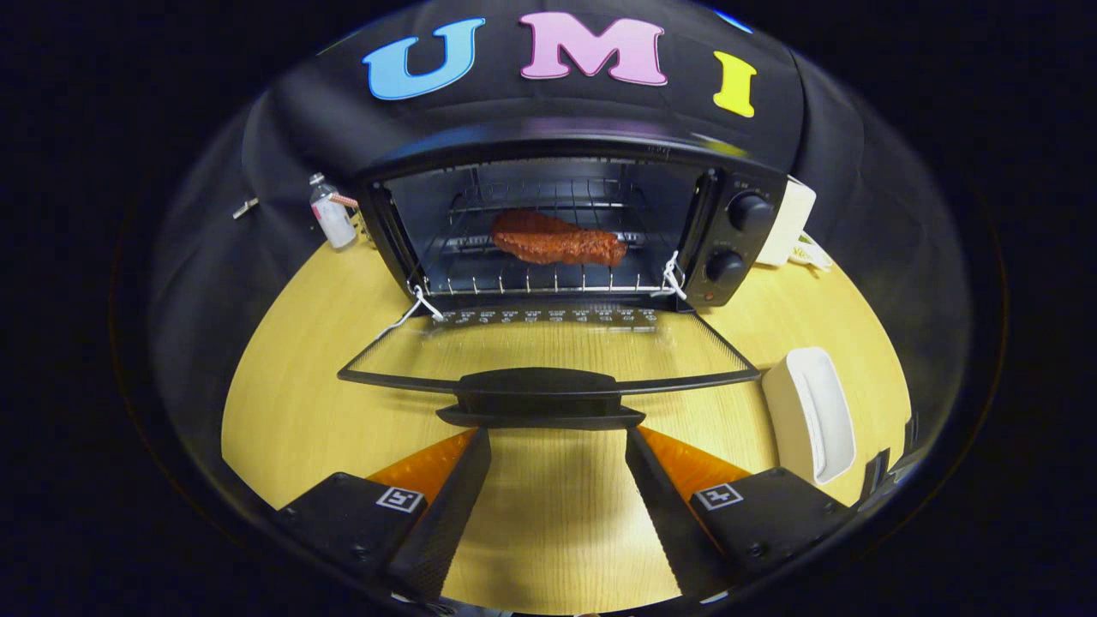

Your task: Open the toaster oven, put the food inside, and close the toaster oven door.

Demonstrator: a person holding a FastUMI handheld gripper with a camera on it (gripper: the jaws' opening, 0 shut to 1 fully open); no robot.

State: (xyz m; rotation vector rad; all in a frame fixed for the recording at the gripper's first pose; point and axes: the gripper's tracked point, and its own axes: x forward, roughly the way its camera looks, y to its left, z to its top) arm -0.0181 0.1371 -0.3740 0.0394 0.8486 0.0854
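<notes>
Meat (557, 238) sits on the oven rack; hand-held gripper (557, 441) spread before the door handle (538, 396), which could slip off the fingers during lifting.

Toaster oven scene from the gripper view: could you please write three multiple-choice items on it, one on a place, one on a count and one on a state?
1. Where is the piece of meat?
A. on the table
B. on the wire rack inside the toaster oven
C. between the fingers

2. How many knobs are on the oven's panel?
A. one
B. two
C. four

3. How is the oven door?
A. folded down open
B. shut
C. removed

Answers: 1 B, the meat lies on the rack. 2 B, an upper knob and a lower knob. 3 A, the door lies flat, its handle just ahead of the open, empty gripper.
</notes>
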